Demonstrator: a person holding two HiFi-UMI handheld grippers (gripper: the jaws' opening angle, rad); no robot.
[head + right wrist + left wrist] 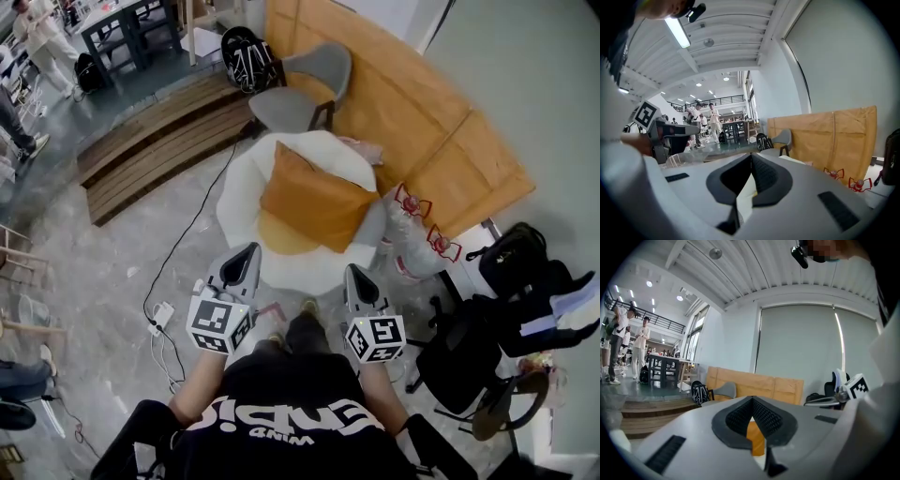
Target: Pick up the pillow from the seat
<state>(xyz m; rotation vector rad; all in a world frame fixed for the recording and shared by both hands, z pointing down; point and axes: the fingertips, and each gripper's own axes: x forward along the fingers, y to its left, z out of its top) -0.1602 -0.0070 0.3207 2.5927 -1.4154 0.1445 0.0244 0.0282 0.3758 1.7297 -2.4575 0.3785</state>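
One orange pillow [314, 202] on one white seat [239, 187], left tongs [251, 250] and right tongs [355, 273] both pressed together, empty

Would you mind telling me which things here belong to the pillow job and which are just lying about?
Job: orange pillow, white seat, left gripper, right gripper (both shut, empty).
Lying about: grey chair, black backpack, power strip, white sacks.

Pillow [317, 202] on seat [239, 197], toward its right edge. Chair [305, 89] behind seat, backpack [246, 58] at chair's left. Board [422, 122] right of seat; steps [159, 141] left.
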